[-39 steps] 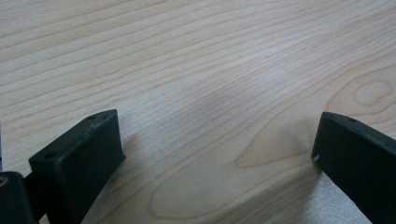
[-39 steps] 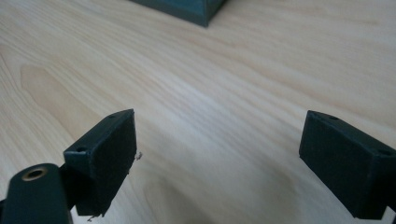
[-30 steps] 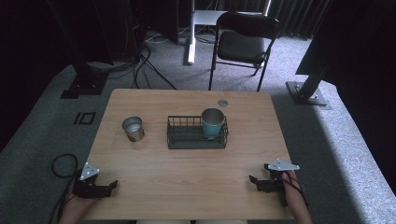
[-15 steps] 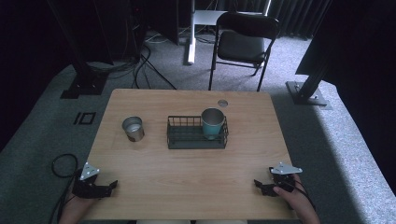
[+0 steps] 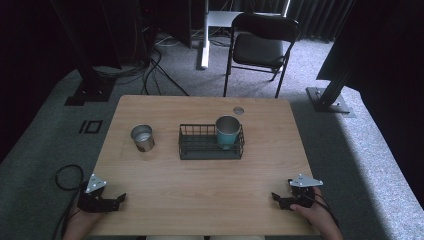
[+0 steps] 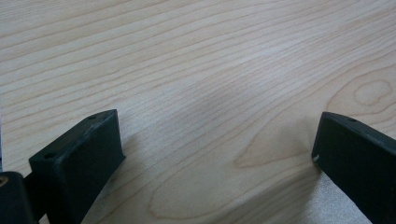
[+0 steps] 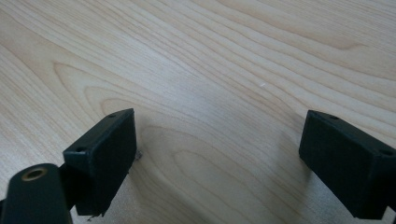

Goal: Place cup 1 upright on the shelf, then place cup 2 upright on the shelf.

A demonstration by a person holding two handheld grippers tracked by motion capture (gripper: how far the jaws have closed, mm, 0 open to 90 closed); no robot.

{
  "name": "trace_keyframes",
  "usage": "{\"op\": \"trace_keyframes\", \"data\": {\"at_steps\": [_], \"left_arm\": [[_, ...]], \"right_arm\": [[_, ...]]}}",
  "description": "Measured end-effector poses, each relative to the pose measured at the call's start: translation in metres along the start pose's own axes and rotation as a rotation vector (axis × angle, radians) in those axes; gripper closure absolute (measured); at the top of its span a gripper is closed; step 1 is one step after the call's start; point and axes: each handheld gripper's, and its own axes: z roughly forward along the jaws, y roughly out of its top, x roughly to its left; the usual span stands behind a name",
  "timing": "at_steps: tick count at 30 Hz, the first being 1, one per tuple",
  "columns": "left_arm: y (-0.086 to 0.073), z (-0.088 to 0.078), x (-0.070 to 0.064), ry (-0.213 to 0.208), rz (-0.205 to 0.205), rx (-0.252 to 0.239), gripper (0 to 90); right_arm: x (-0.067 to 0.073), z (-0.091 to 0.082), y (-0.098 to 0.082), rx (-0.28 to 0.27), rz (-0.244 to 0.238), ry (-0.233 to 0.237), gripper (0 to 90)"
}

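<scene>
A black wire basket stands in the middle of the wooden table, with a teal cup upright in its right end. Left of the basket a metal cup stands on the bare wood. My left gripper rests at the near left corner, held by a hand, jaws wide apart with nothing between them. In the left gripper view that gripper points down at bare wood. My right gripper lies at the near right edge, open and empty. Wood grain lies under the right gripper in its own view.
A small round grommet sits in the table near its far edge. Behind the table stands a black folding chair. Cables and dark stand bases lie on the grey carpet around the table.
My right gripper has drifted slightly toward the near edge of the table. The left gripper, basket and cups have stayed put.
</scene>
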Motion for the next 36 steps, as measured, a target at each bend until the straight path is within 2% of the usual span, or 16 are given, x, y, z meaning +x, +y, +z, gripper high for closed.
{"op": "trace_keyframes", "data": {"at_steps": [24,29,36], "left_arm": [[-0.0023,-0.0028,0.0004,-0.02,0.025,0.004,2.2],[-0.0027,-0.0046,-0.0033,-0.024,0.027,0.016,2.2],[0.0005,-0.0037,-0.0073,-0.042,0.023,0.003,2.3]], "right_arm": [[0.0,0.0,0.0001,0.0,0.001,0.0,10.9],[0.0,0.0,0.0001,0.0,0.0,0.0,10.9],[0.0,0.0,0.0001,0.0,0.0,0.0,10.9]]}}
